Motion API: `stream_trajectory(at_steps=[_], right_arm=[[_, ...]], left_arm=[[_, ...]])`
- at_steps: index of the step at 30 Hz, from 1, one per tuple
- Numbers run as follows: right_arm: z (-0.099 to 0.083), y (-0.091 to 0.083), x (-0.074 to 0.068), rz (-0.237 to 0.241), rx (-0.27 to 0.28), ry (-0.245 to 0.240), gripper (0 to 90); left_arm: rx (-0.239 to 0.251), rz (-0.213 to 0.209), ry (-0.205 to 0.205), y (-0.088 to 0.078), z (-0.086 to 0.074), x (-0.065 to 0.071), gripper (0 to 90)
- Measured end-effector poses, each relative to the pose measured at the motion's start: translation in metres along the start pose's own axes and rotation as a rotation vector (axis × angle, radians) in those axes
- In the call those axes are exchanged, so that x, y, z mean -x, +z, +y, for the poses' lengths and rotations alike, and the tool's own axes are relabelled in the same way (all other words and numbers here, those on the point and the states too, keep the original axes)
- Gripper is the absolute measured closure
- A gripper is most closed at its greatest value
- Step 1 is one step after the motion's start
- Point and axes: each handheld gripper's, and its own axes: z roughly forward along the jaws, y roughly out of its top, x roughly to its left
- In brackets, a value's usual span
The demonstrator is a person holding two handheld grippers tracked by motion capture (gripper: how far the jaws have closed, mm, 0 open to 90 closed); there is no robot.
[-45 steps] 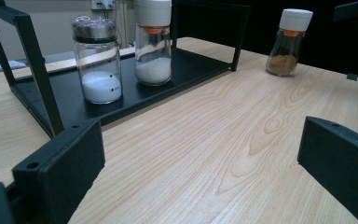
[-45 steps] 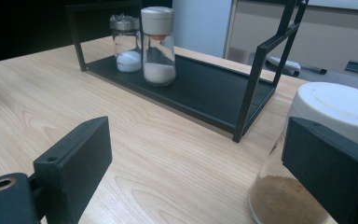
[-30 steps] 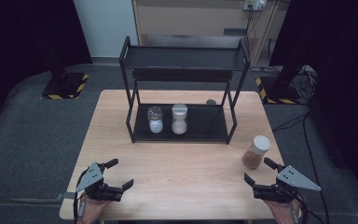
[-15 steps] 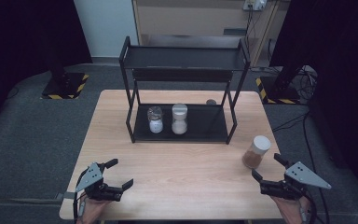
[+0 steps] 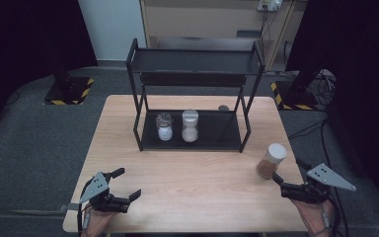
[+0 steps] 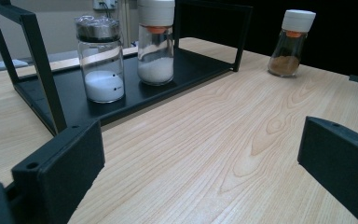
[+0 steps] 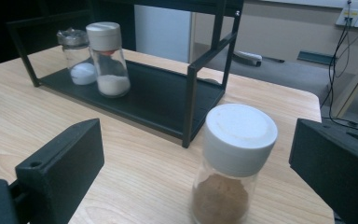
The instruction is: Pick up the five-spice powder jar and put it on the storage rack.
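A black two-tier rack [image 5: 195, 89] stands mid-table. On its lower shelf [image 6: 168, 88] are a metal-capped glass shaker of white powder [image 5: 164, 127] [image 6: 101, 60] [image 7: 77, 56] and a white-capped jar of white grains [image 5: 190, 126] [image 6: 155, 42] [image 7: 108, 58]. A white-lidded jar of brown spice [image 5: 271, 160] [image 6: 292, 44] [image 7: 233, 163] stands upright near the table's right edge. My right gripper [image 5: 287, 169] [image 7: 198, 140] is open just in front of that jar, its jaws apart from the glass on either side. My left gripper [image 5: 128, 182] [image 6: 200, 154] is open near the front left, nothing between its jaws.
The wooden table [image 5: 197, 177] has bare surface between both grippers and the rack. A small dark round object [image 5: 223, 107] lies behind the rack. Dark floor, stands with striped bases [image 5: 69, 91] and cables [image 5: 321, 84] surround the table.
My right gripper has shifted to the right and slightly forward, closer behind the brown spice jar. The left gripper and the jars have stayed put.
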Motion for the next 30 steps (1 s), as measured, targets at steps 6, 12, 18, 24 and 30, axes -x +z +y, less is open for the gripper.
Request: stream_trajectory(at_steps=[6, 12, 18, 24, 30], right_arm=[[0.003, 0.007, 0.006, -0.008, -0.007, 0.012, 3.3], [0.006, 0.014, 0.011, -0.016, -0.028, 0.026, 3.3], [0.004, 0.023, 0.016, -0.022, -0.043, 0.044, 3.3], [0.002, 0.033, 0.019, -0.026, -0.061, 0.050, 3.5], [0.001, 0.042, 0.021, -0.034, -0.065, 0.057, 4.0]], left_arm=[[0.002, 0.001, -0.001, 0.000, 0.000, 0.000, 0.0], [0.000, -0.001, -0.001, 0.000, 0.000, 0.000, 0.0], [0.000, 0.000, -0.001, 0.000, 0.000, 0.000, 0.0], [0.000, 0.000, -0.002, 0.000, 0.000, 0.000, 0.0], [-0.001, 0.000, -0.001, 0.000, 0.000, 0.000, 0.0]])
